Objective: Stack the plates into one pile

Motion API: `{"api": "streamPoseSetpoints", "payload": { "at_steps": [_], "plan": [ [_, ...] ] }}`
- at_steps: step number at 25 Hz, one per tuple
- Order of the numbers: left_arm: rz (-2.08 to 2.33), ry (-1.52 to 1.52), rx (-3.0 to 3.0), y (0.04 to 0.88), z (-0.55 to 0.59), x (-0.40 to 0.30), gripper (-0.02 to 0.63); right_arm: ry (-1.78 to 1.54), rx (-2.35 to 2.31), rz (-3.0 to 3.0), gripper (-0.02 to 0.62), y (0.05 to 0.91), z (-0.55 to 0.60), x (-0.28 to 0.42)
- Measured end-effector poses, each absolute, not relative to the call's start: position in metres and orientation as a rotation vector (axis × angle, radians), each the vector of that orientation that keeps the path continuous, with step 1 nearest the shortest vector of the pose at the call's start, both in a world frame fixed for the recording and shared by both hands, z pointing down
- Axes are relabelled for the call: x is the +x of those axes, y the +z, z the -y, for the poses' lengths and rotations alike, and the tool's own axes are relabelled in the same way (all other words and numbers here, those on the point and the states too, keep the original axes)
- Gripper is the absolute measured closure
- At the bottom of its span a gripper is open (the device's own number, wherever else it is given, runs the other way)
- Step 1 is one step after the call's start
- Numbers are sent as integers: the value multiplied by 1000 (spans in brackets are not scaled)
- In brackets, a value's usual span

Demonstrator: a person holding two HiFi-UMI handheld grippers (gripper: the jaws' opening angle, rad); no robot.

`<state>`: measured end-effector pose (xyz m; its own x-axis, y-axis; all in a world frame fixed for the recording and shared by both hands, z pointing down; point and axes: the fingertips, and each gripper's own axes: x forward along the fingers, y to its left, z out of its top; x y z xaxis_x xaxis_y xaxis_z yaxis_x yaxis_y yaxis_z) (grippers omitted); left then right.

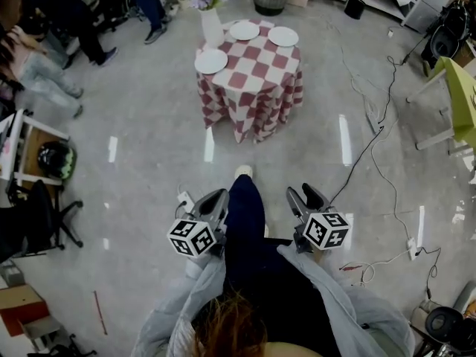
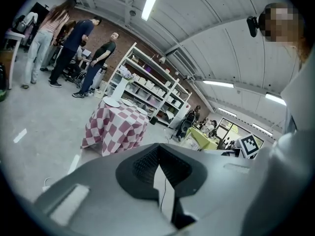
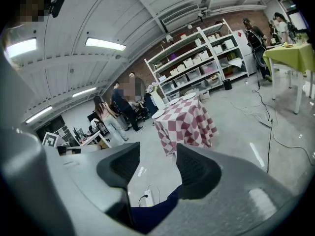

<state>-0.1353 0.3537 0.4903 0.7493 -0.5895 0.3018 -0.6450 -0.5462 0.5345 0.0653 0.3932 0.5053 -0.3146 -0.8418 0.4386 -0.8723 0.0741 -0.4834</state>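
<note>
Three white plates lie apart on a round table with a red-and-white checked cloth (image 1: 253,80): one at the near left (image 1: 210,61), one at the back (image 1: 244,30), one at the back right (image 1: 282,36). A white vase of flowers (image 1: 211,22) stands beside them. Both grippers hang far short of the table, near the person's leg. My left gripper (image 1: 216,201) is shut with nothing in it; its tips meet (image 2: 157,157). My right gripper (image 1: 306,197) is open and empty, with floor showing through the gap (image 3: 158,163). The table also appears ahead in both gripper views (image 2: 115,127) (image 3: 186,122).
Grey floor lies between me and the table. Cables (image 1: 375,162) and a power strip (image 1: 185,199) run across it. People (image 1: 71,21) stand at the back left, shelves (image 2: 152,90) stand behind the table, a yellow-green table (image 1: 461,99) is at the right, and a black chair (image 1: 41,214) at the left.
</note>
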Motion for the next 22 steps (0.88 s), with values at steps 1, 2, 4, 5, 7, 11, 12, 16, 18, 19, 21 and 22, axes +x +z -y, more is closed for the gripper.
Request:
{"api": "streamPoseSetpoints", "payload": {
  "at_steps": [1,2,4,5,7,11,12,16,18,19,21,22],
  "plan": [
    [914,115,2306,491,-343,-133,595,1078,1818,2266,367,505,-384,67],
    [909,112,2307,492,-332,-130,595,1077,1822,2263,367,505,-374,69],
    [905,97,2310,489,-304,-125,595,1070,1828,2262,367,501,-349,73],
    [902,86,2313,486,-289,-123,595,1065,1832,2265,367,499,-335,75],
    [885,74,2324,481,-259,-116,595,1054,1848,2274,367,491,-305,79],
    [848,84,2361,466,-199,-104,595,1031,1886,2292,367,474,-244,83],
    [840,85,2372,461,-184,-103,595,1026,1890,2295,367,470,-230,83],
    [824,89,2397,452,-128,-101,595,1026,1904,2287,367,464,-184,81],
    [816,88,2402,451,-105,-102,595,1031,1915,2281,367,464,-162,81],
    [812,88,2403,452,-96,-103,595,1031,1920,2280,367,464,-152,81],
    [805,89,2395,455,-80,-104,595,1028,1932,2279,367,463,-134,81],
    [805,85,2387,457,-72,-105,595,1028,1936,2281,367,463,-125,81]
  ]
}}
